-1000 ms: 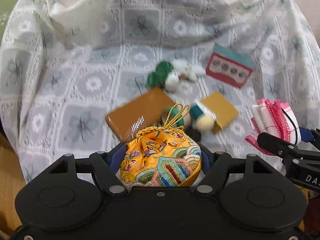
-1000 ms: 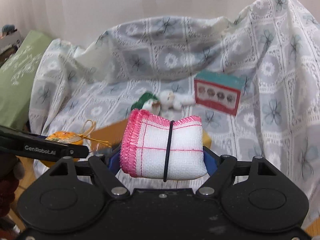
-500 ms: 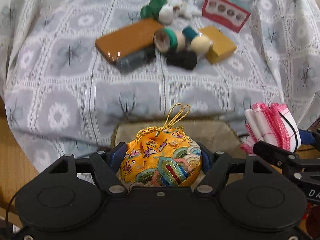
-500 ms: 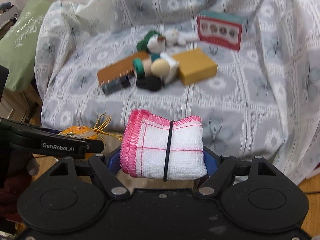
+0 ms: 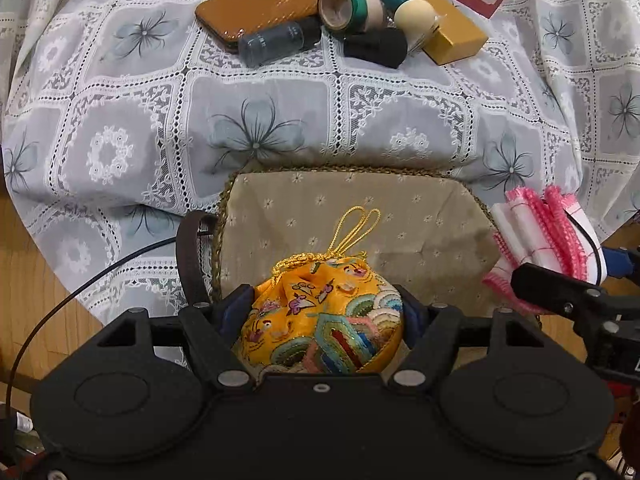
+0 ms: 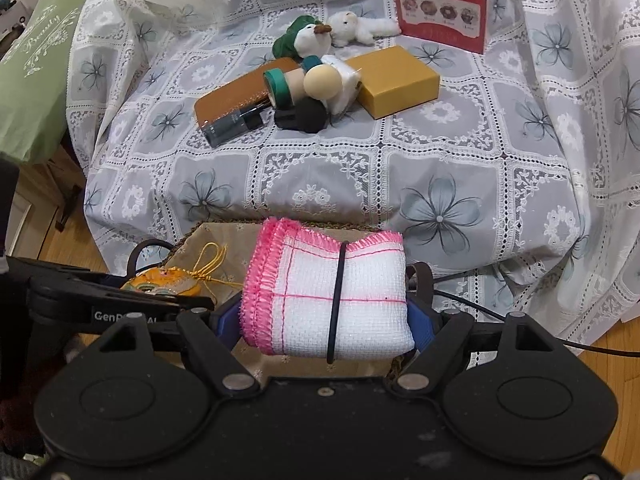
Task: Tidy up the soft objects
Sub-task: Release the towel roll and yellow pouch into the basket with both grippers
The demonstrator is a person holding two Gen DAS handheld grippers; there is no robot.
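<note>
Mid-task, by the look of it. Both soft items are lifted over the fabric-lined basket [image 5: 352,216] below the bed edge, neither dropped in. Two plush toys [image 6: 320,34] sit on the lace bedspread [image 6: 440,152] among boxes and bottles; probably next.

Left claw [image 5: 326,320]: jaws clamped on the yellow embroidered pouch [image 5: 324,328], directly above the basket.

Right claw [image 6: 328,316]: jaws clamped on the pink-edged folded cloth [image 6: 332,292], banded, above the basket's right side.
</note>
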